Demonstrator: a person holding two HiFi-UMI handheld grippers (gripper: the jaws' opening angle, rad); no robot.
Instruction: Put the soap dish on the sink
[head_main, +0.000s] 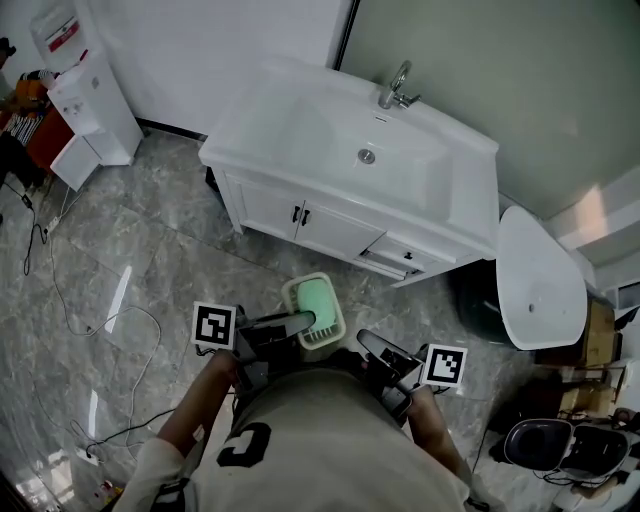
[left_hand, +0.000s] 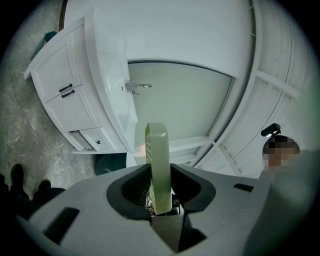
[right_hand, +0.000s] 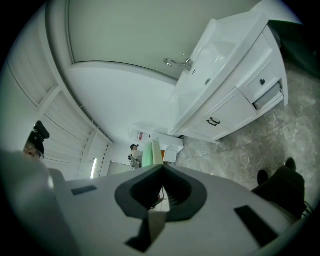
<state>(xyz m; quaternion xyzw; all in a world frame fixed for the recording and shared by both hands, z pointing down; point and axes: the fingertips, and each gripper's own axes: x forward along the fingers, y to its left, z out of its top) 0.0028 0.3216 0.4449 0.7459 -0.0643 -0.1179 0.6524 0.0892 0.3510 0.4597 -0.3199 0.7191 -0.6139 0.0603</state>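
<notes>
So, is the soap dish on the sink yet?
Not yet. The soap dish is clamped in the left gripper, over the floor in front of the sink.

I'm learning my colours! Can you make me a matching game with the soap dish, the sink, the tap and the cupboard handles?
Things:
1. soap dish
2. sink
3. tap
4. handles

Colours:
a. black
b. shiny metal
c. green
d. white

Pairs: 1-c, 2-d, 3-b, 4-a
</notes>
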